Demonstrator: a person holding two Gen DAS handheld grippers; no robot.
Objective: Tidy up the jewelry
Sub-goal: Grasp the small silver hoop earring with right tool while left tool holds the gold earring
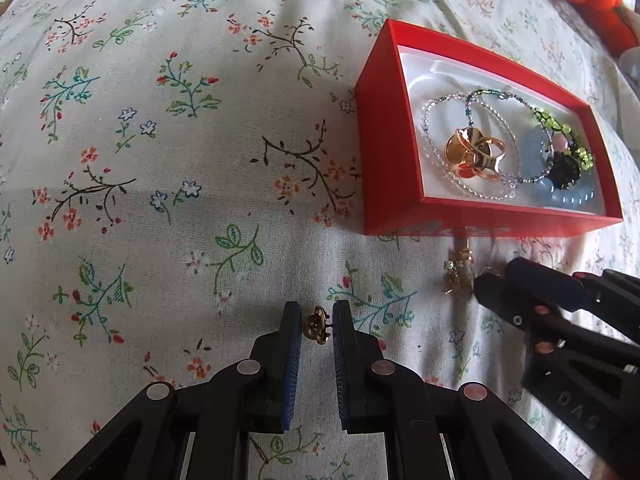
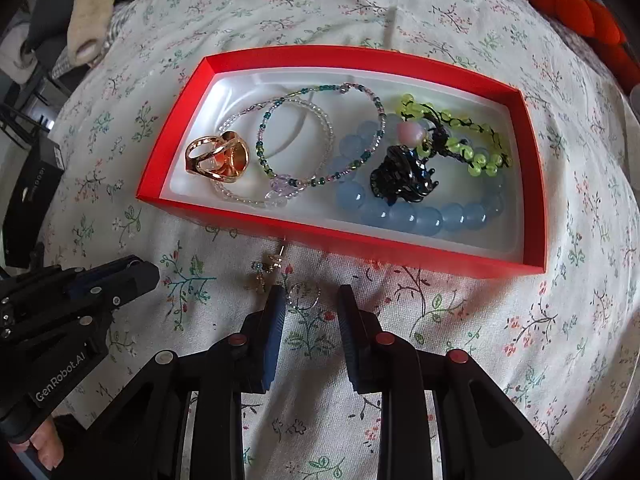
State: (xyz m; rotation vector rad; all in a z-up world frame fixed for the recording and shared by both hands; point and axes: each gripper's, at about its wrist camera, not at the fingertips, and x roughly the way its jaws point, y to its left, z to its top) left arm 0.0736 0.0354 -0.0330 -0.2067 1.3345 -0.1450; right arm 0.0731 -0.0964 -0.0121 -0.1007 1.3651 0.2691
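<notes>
The left hand-held gripper is nearly shut on a small gold earring, held above the floral bedspread. The right hand-held gripper stands partly open, pointing down – a thin wire ring lies flat between its fingertips, not yet pinched, a gold charm just left. The red box lies just beyond – so the right is nearer.

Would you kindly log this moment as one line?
left gripper: shut on gold pin | right gripper: open around small ring | red box: part-filled
</notes>
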